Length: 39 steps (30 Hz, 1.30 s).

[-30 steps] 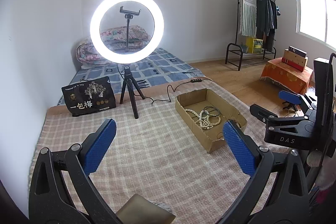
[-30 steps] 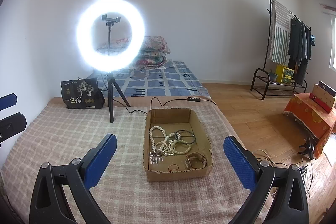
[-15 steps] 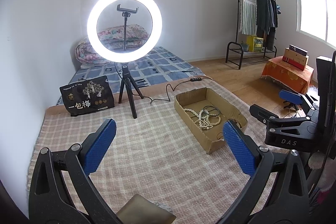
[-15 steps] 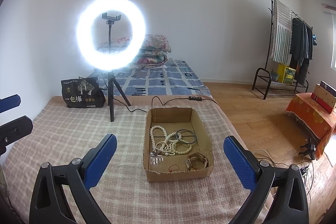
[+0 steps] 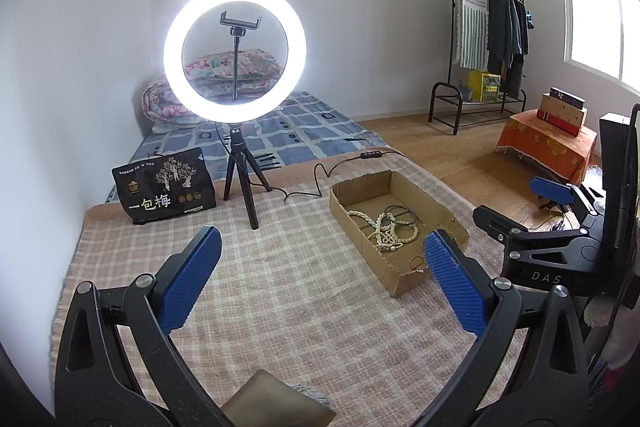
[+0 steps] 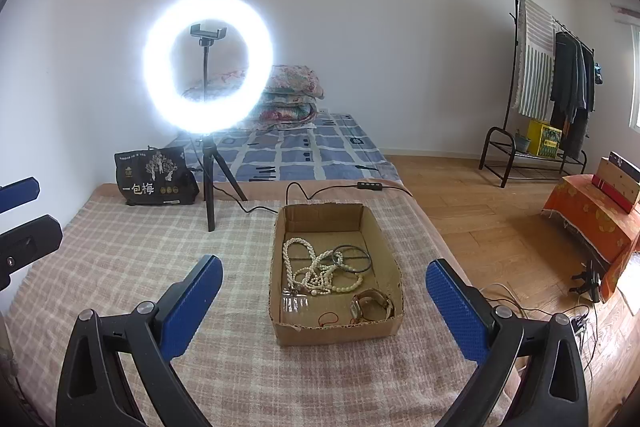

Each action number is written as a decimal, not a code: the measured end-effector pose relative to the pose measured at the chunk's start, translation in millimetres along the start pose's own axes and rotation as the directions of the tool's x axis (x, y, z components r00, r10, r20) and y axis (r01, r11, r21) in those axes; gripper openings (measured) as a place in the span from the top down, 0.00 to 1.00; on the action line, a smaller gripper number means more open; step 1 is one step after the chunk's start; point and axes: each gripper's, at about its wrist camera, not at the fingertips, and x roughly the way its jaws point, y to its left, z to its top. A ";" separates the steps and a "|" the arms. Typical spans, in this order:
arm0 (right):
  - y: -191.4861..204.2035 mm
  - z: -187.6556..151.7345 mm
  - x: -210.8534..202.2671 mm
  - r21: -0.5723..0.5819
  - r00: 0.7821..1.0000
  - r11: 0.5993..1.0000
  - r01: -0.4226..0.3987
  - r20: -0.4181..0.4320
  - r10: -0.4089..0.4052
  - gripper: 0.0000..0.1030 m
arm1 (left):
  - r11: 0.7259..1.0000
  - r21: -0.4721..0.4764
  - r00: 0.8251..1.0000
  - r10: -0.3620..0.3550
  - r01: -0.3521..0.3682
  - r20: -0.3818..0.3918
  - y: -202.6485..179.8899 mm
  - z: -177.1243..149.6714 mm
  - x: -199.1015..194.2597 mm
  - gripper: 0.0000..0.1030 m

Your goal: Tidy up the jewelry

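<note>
Left gripper (image 5: 322, 259) hovers over the checked blanket (image 5: 280, 287), jaws spread and empty. Ahead of the right gripper (image 6: 322, 281), jaws likewise spread, the cardboard box (image 6: 384, 247) holds the jewelry (image 6: 320, 269) heaped together, tangled, so reachable from above.

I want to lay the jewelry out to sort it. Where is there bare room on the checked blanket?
The widest free patch of checked blanket lies between the cardboard box, the ring light tripod and the black bag. Inside the box it is crowded: pearl necklaces, bangles, a watch.
</note>
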 end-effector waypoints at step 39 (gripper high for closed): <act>5.2 -1.8 1.9 -0.015 1.000 1.000 -0.010 -0.022 0.009 0.00 | 1.000 0.014 1.000 0.002 -0.003 0.031 -3.1 -0.4 -2.5 0.00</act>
